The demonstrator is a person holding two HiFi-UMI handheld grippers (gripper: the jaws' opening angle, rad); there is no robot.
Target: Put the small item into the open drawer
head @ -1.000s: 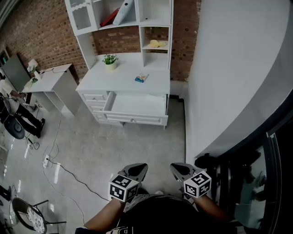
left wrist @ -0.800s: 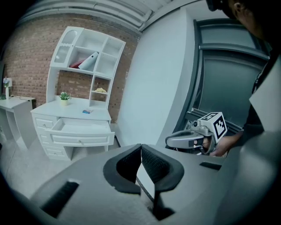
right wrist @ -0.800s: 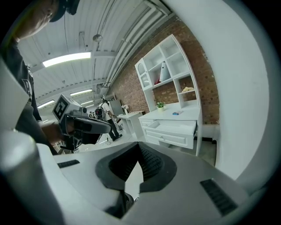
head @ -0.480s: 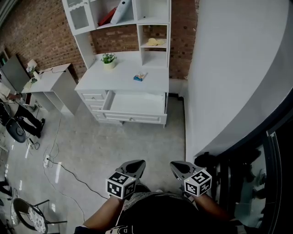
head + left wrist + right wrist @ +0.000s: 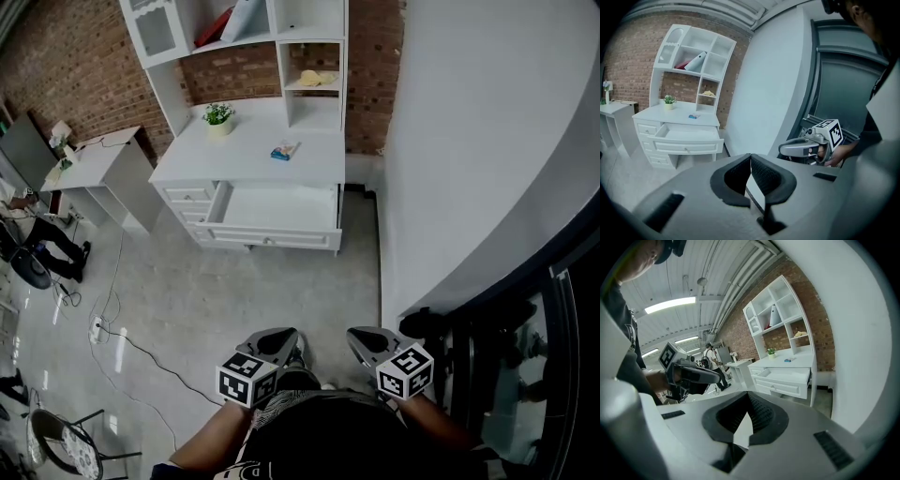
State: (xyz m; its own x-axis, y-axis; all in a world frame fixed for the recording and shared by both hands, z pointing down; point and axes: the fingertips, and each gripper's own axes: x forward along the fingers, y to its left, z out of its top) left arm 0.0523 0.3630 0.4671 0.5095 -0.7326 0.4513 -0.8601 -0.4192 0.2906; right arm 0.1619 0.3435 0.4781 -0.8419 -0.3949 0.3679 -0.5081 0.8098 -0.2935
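A small blue item (image 5: 284, 150) lies on top of a white desk with a hutch (image 5: 309, 141), far ahead across the floor. Below it the desk's wide drawer (image 5: 274, 208) stands pulled open and looks empty. My left gripper (image 5: 274, 339) and right gripper (image 5: 366, 339) hover close to my body, side by side, both shut with nothing between the pads. In the left gripper view the shut left gripper (image 5: 750, 157) points toward the drawer (image 5: 686, 134) and the item (image 5: 694, 116). In the right gripper view, past the shut right gripper (image 5: 748, 397), stand the drawer (image 5: 785, 376) and item (image 5: 788, 360).
A potted plant (image 5: 217, 115) stands on the desk's left part. A grey side table (image 5: 103, 161) is left of the desk. A cable (image 5: 131, 347) and power strip (image 5: 94, 328) lie on the floor at left. A white wall (image 5: 469, 141) and dark door frame (image 5: 525, 375) bound the right.
The desk has drifted slightly up and left in the head view. Both grippers stay shut and almost still near my body.
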